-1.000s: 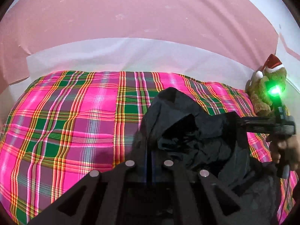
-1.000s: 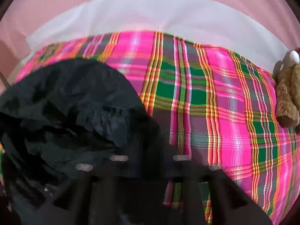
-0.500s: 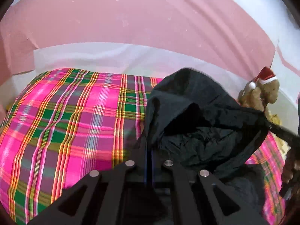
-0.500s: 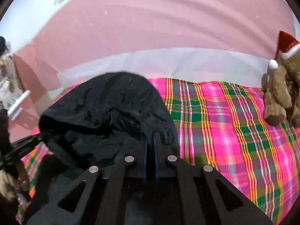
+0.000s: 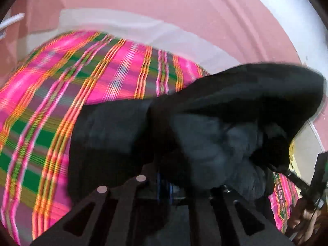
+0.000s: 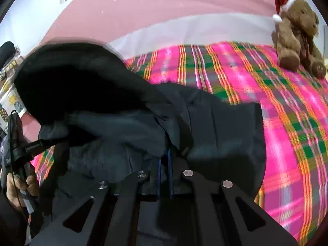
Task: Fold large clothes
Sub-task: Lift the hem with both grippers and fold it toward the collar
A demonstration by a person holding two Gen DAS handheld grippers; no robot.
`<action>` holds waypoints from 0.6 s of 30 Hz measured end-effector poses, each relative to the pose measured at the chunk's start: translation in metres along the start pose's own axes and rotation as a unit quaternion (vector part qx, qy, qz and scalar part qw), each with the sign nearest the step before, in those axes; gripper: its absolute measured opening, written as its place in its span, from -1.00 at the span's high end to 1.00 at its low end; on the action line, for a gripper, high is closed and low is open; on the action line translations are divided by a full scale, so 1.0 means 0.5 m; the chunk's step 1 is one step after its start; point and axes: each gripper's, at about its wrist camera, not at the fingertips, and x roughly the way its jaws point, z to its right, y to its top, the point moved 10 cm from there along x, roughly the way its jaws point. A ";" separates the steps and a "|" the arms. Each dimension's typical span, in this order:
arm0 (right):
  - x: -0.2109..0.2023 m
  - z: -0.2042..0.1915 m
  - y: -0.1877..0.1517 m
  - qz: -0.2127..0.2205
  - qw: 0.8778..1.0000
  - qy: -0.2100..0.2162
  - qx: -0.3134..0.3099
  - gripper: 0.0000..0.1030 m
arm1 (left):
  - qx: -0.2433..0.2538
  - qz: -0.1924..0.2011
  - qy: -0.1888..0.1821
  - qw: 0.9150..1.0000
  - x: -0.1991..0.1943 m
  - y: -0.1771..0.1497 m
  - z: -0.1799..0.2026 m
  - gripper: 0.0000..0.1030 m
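- Black cloth fills the middle of both my views: a large dark garment (image 5: pixel 215 127) (image 6: pixel 127 110) held up off the bed between my two grippers, its hood bulging at the top.
- My left gripper (image 5: pixel 164 184) has its blue-edged fingers drawn together on a fold of the garment; the cloth drapes over the tips, so the pinch point itself is hidden.
- My right gripper (image 6: pixel 164 176) likewise has its fingers close together, clamped on the garment's edge just ahead of the tips.
- The garment stretches roughly from one gripper to the other; its long axis runs side to side across the bed, with the hood opening facing toward me.
- A flat panel of the garment hangs on the outer side of each gripper, left in the left view and right in the right, its lower edge blurred.
- The pink, green and orange plaid bedsheet (image 5: pixel 61 106) (image 6: pixel 287 123) lies open on the far side of the garment, with broad bare room to the left in the left view and to the right in the right view.
- A brown teddy bear (image 6: pixel 297 32) in a red Santa hat sits at the bed's far right corner, well apart from the cloth.
- Beyond the bed's far edge runs a white band, then a pink wall (image 6: pixel 164 6).
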 end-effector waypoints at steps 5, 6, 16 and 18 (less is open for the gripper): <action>-0.009 0.005 -0.056 -0.031 0.999 0.017 0.018 0.79 | -0.021 -0.025 0.025 0.999 -0.017 -0.059 -0.035 0.83; -0.015 0.003 -0.063 -0.032 0.999 0.023 0.024 0.69 | -0.023 -0.029 0.028 0.999 -0.026 -0.069 -0.039 0.83; 0.000 -0.075 -0.039 -0.034 0.992 0.100 0.071 0.16 | -0.025 0.019 0.009 0.999 -0.135 -0.064 -0.006 0.49; 0.040 -0.084 -0.056 -0.058 0.990 0.101 0.083 0.29 | -0.008 0.030 -0.015 0.999 -0.130 -0.043 0.041 0.15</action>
